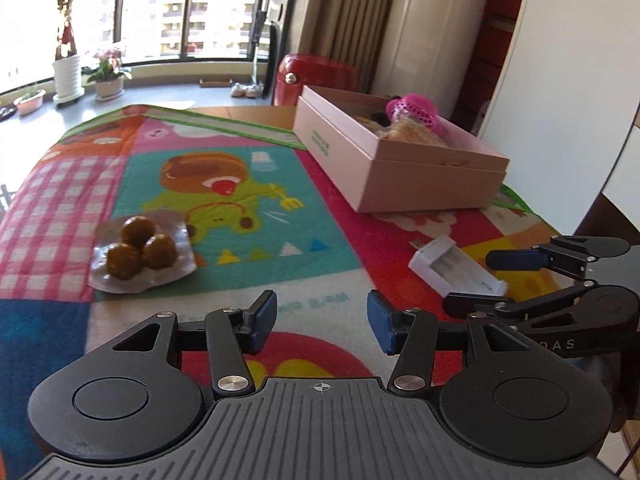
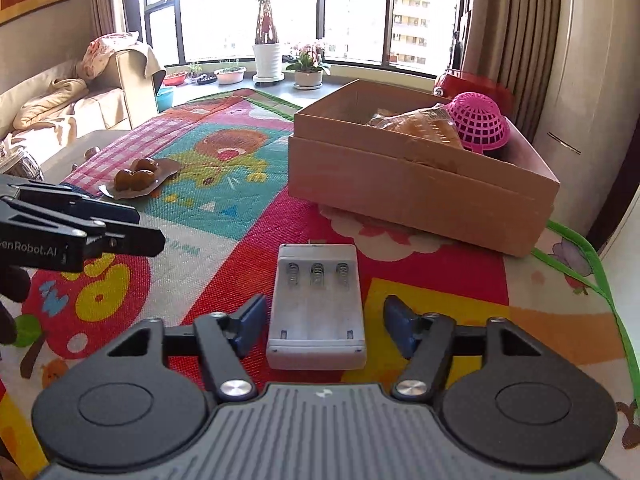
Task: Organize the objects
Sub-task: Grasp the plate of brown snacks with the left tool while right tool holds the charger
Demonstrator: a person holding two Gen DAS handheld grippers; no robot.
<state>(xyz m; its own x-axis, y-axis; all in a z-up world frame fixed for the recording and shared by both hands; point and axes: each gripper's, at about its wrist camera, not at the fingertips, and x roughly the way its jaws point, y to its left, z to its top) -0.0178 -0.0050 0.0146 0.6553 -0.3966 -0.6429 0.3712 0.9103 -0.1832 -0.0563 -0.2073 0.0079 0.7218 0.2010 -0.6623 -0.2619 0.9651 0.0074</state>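
Leftmost on the colourful cartoon play mat (image 2: 224, 216) lies a clear packet of three brown balls (image 1: 138, 249), well apart from everything else. Next comes the left gripper (image 1: 322, 322), hovering over bare mat with its blue pads (image 1: 267, 312) parted and nothing between them. Further right, the white battery charger (image 2: 317, 304) rests flat on the mat, empty slots facing up, springs at its far end. It sits between the jaws of the right gripper (image 2: 325, 322), which stand wide on either side with visible gaps, not pressing it. Beyond, at the right, an open cardboard box (image 2: 416, 184) holds a pink mesh basket (image 2: 478, 122) and a bagged bread item (image 2: 420, 124).
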